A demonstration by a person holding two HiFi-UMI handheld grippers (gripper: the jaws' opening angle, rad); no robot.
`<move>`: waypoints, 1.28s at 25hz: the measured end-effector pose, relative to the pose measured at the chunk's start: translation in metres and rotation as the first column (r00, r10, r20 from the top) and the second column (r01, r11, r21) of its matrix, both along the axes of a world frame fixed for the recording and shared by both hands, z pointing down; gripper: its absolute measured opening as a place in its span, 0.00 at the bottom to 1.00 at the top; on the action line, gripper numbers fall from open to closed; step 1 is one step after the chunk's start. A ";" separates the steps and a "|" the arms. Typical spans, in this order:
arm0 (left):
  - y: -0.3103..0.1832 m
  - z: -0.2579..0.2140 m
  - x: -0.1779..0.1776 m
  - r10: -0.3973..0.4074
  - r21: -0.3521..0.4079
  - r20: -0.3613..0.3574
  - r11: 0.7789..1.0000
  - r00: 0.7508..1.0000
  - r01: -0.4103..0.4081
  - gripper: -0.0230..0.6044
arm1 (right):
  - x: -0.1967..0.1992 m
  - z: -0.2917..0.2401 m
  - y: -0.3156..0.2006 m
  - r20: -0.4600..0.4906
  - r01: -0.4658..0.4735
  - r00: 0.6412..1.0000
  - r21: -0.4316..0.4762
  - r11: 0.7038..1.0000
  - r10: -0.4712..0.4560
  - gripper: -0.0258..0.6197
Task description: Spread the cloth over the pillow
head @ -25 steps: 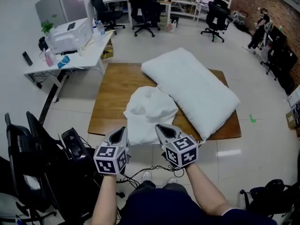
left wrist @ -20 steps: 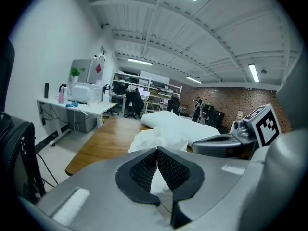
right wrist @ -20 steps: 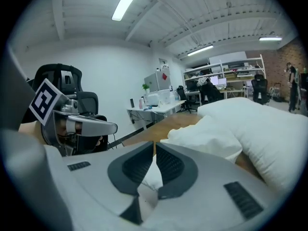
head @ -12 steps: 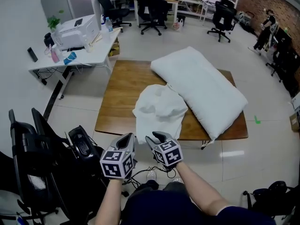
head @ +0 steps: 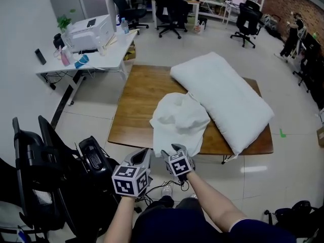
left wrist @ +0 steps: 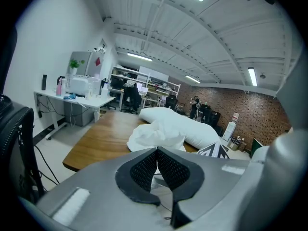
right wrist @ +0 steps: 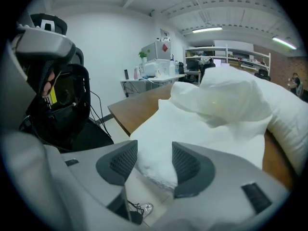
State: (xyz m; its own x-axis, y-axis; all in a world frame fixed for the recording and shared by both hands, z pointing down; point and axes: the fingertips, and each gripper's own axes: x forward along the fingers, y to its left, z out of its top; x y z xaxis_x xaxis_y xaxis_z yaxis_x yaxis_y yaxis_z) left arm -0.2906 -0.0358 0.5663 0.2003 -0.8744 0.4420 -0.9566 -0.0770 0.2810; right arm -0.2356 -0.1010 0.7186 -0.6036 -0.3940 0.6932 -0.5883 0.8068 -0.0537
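A crumpled white cloth (head: 179, 118) lies on the wooden table (head: 139, 92), with its near edge hanging over the table's front. A long white pillow (head: 223, 97) lies diagonally on the table to its right, touching it. My right gripper (head: 172, 150) is at the cloth's hanging edge and its jaws are opening. In the right gripper view the cloth (right wrist: 216, 100) hangs between the parted jaws of the right gripper (right wrist: 154, 148), loose from the left pad. My left gripper (head: 144, 155) is just beside it, shut and empty (left wrist: 157, 150), pointing at the cloth (left wrist: 154, 134) and pillow (left wrist: 187, 124).
Black office chairs (head: 45, 176) crowd the floor at my left. A white desk (head: 96, 52) with a printer stands beyond the table's far left corner. More chairs and desks (head: 172, 6) line the back. Cables lie on the tiled floor below the grippers.
The right gripper's jaws have opened from shut. Both grippers now sit lower in the head view, a little further from the table's front edge.
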 end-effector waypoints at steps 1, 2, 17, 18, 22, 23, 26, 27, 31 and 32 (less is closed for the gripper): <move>0.000 0.000 -0.001 -0.003 0.000 -0.003 1.000 1.000 0.003 0.04 | 0.000 0.005 -0.001 -0.013 0.005 1.000 0.007 1.000 -0.005 0.41; 0.001 0.001 -0.002 -0.006 -0.001 -0.006 1.000 1.000 0.006 0.04 | 0.000 0.008 -0.003 -0.025 0.008 1.000 0.022 1.000 -0.007 0.41; -0.008 -0.001 0.000 0.010 0.010 -0.032 1.000 0.999 -0.010 0.04 | 0.025 -0.017 -0.020 -0.028 -0.031 0.999 0.044 0.999 0.032 0.08; -0.009 -0.002 -0.001 0.008 0.013 -0.035 1.000 0.999 -0.007 0.04 | 0.027 -0.029 -0.023 -0.001 -0.043 0.999 0.055 0.998 0.043 0.08; -0.019 -0.006 0.000 0.011 0.024 -0.049 1.000 0.999 -0.010 0.04 | 0.046 -0.086 -0.046 0.096 -0.099 0.992 0.140 0.985 0.086 0.07; -0.023 -0.008 0.004 0.017 0.029 -0.051 0.999 0.999 -0.016 0.04 | 0.052 -0.101 -0.052 0.117 -0.114 0.988 0.162 0.980 0.096 0.07; -0.036 -0.017 0.017 0.046 0.051 -0.051 0.998 0.998 -0.044 0.04 | 0.071 -0.147 -0.068 0.177 -0.158 0.977 0.224 0.962 0.119 0.07; -0.041 -0.021 0.022 0.057 0.061 -0.053 0.997 0.997 -0.054 0.04 | 0.077 -0.161 -0.073 0.195 -0.171 0.973 0.244 0.955 0.125 0.07; -0.057 -0.033 0.044 0.109 0.096 -0.057 0.990 0.992 -0.104 0.04 | 0.102 -0.211 -0.088 0.253 -0.227 0.956 0.314 0.922 0.149 0.07; -0.060 -0.035 0.050 0.123 0.102 -0.057 0.988 0.991 -0.117 0.04 | 0.108 -0.222 -0.092 0.266 -0.242 0.951 0.329 0.913 0.156 0.07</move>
